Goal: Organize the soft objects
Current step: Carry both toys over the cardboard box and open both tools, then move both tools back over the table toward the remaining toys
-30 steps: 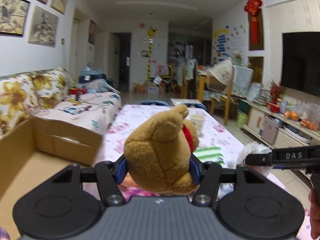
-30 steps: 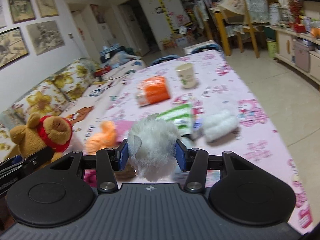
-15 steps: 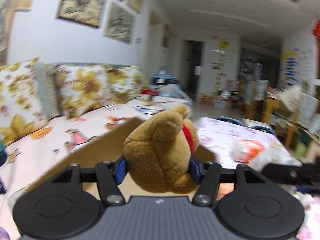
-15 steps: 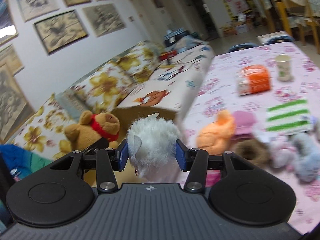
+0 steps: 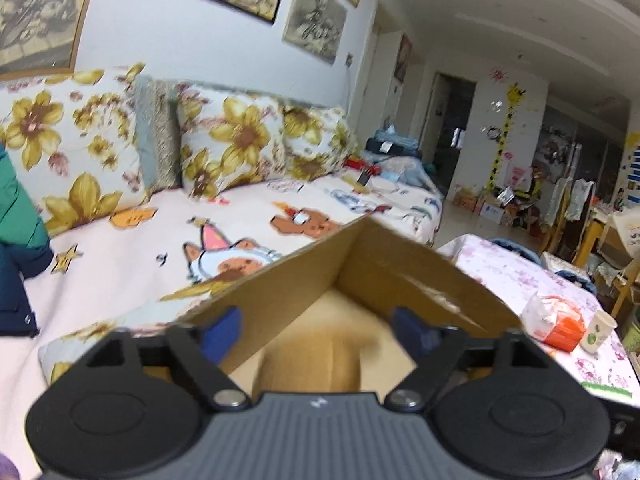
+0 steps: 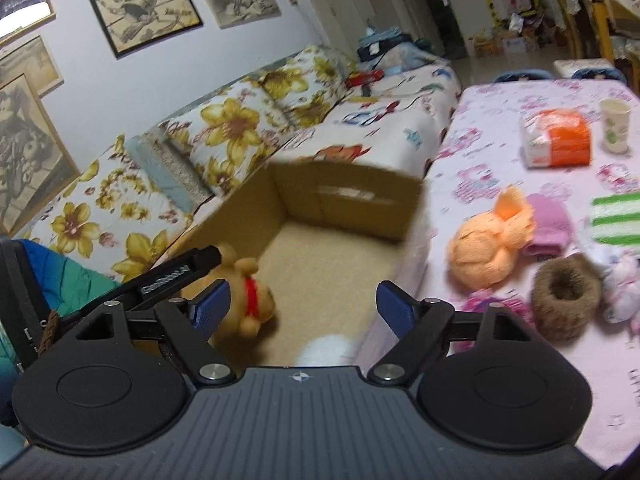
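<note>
A cardboard box [image 6: 352, 196] stands between the sofa and the table; it also shows in the left wrist view [image 5: 360, 256]. My left gripper [image 5: 318, 332] is open above the box, with the brown teddy bear [image 5: 308, 364] blurred below it. In the right wrist view the bear [image 6: 244, 296] with its red scarf lies in the box. My right gripper [image 6: 304, 308] is open over the box, with the white fluffy toy [image 6: 326, 350] just below it, partly hidden by the gripper body.
On the pink table [image 6: 500, 120] lie an orange plush [image 6: 488, 248], a pink cloth [image 6: 548, 224], a brown furry ring [image 6: 564, 296], a green-striped cloth [image 6: 616, 220], an orange pack [image 6: 558, 144] and a paper cup [image 6: 614, 124]. A floral sofa [image 5: 160, 184] lies left.
Both grippers swung left from the table to over the box and opened. The bear and the white toy left the jaws and dropped towards the box.
</note>
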The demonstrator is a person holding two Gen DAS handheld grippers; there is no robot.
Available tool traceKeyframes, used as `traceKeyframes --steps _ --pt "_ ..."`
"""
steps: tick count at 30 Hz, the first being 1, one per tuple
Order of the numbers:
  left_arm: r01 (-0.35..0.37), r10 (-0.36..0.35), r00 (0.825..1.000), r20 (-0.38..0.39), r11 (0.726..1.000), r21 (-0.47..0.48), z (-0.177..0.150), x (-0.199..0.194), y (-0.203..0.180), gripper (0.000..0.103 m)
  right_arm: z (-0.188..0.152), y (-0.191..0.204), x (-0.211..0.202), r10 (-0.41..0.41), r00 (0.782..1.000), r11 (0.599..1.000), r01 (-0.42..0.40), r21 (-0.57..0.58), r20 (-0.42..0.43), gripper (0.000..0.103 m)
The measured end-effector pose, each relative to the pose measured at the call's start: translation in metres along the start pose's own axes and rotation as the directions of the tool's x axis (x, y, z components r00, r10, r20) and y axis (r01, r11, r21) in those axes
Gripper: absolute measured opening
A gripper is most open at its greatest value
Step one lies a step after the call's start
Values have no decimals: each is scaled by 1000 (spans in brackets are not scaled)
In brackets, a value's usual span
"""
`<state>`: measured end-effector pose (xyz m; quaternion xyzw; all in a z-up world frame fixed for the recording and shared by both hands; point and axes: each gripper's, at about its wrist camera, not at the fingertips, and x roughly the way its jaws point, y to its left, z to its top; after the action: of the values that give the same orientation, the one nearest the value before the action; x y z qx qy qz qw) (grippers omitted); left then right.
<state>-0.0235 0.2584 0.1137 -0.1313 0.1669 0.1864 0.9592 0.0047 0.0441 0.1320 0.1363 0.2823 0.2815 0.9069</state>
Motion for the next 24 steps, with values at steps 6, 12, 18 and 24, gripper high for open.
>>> traceKeyframes --steps 6,12,18,24 --pt "60 -62 997 39 997 56 -2 -9 -19 99 -3 -23 -27 -122 990 992 123 -8 76 103" --pt "135 -144 987 70 984 115 -7 -23 -42 101 -12 -48 -53 -239 961 970 241 0 135 103" --pt "190 -203 977 61 968 166 -14 -25 -57 102 -22 -74 -82 -314 932 948 316 17 182 103" --pt "231 -246 968 49 951 208 -22 -31 -72 102 -30 -85 -97 -367 906 928 373 12 211 103"
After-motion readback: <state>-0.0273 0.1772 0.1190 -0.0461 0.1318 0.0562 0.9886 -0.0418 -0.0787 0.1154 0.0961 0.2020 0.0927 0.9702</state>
